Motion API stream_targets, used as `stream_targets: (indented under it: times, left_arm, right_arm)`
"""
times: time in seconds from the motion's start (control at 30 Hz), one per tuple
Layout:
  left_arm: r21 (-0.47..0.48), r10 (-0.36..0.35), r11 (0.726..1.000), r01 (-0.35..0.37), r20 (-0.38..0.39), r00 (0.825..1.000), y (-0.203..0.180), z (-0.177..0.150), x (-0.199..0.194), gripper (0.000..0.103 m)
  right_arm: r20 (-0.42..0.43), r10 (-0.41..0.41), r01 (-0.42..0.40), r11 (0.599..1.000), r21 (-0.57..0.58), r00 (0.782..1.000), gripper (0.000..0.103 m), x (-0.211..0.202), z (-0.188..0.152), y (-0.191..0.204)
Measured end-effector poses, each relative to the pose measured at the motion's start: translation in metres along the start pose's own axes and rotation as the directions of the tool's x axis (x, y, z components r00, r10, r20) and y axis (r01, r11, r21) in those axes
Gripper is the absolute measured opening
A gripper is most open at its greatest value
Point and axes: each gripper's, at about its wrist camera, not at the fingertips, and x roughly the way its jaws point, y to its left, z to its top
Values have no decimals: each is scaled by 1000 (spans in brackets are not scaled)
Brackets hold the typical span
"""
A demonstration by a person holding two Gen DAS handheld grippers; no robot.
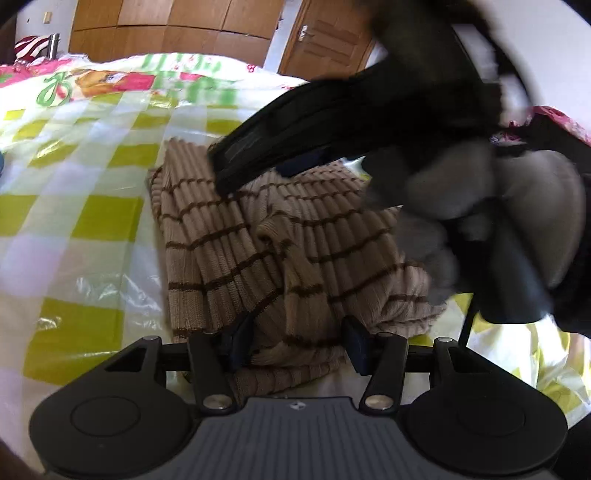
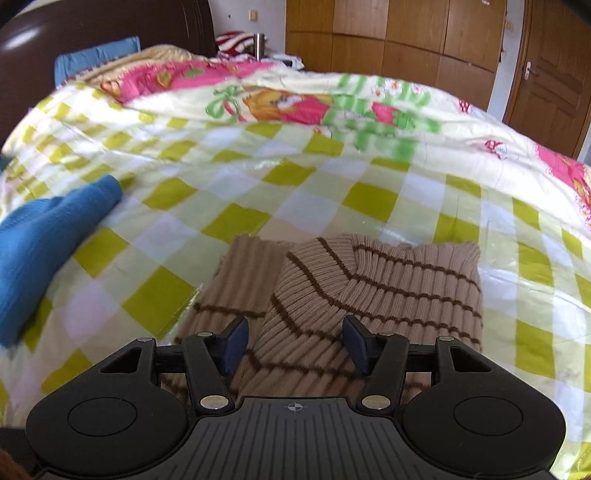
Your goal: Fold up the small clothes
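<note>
A beige ribbed sweater with thin brown stripes [image 1: 295, 236] lies rumpled and partly folded on the bed. My left gripper [image 1: 299, 345] hangs low over its near edge. A fold of the knit lies between the blue pads, which stand apart and do not pinch it. My right gripper [image 2: 295, 345] is open above the same sweater [image 2: 388, 280], its pads clear of the cloth. In the left wrist view the right gripper [image 1: 255, 173] reaches in from the upper right over the sweater's far edge, held by a grey-gloved hand [image 1: 480, 206].
The bed wears a green-and-white checked sheet under shiny plastic [image 2: 332, 177]. A blue knit garment [image 2: 48, 240] lies at the left. A pink cartoon quilt [image 2: 280, 103] is bunched at the far side, with a dark headboard [image 2: 92, 26] and wooden wardrobe [image 2: 406, 37] behind.
</note>
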Motion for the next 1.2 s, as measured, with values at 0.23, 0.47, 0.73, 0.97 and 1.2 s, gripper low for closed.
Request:
stream_targets:
  times: [0.23, 0.47, 0.73, 0.97, 1.2]
  left_arm:
    - [-33, -34, 999, 34, 2, 999, 9, -2, 0, 66]
    - [-75, -51, 996, 52, 18, 999, 17, -1, -2, 66]
    - [-119, -80, 990, 79, -5, 997, 28, -1, 5, 67]
    - [-25, -18, 1000, 18, -8, 1000, 15, -5, 5, 63]
    - [-197, -13, 980, 23, 51, 999, 33, -11, -42, 64]
  right_arm:
    - [-46, -45, 49, 996, 80, 998, 26, 14, 0, -10]
    - [-55, -35, 44, 981, 187, 998, 27, 12, 4, -21]
    - [101, -8, 1, 998, 70, 995, 14, -34, 18, 17]
    - [-1, -3, 3, 995, -101, 1000, 18, 15, -3, 53]
    - [70, 234, -239, 968, 77, 970, 40, -24, 5, 16]
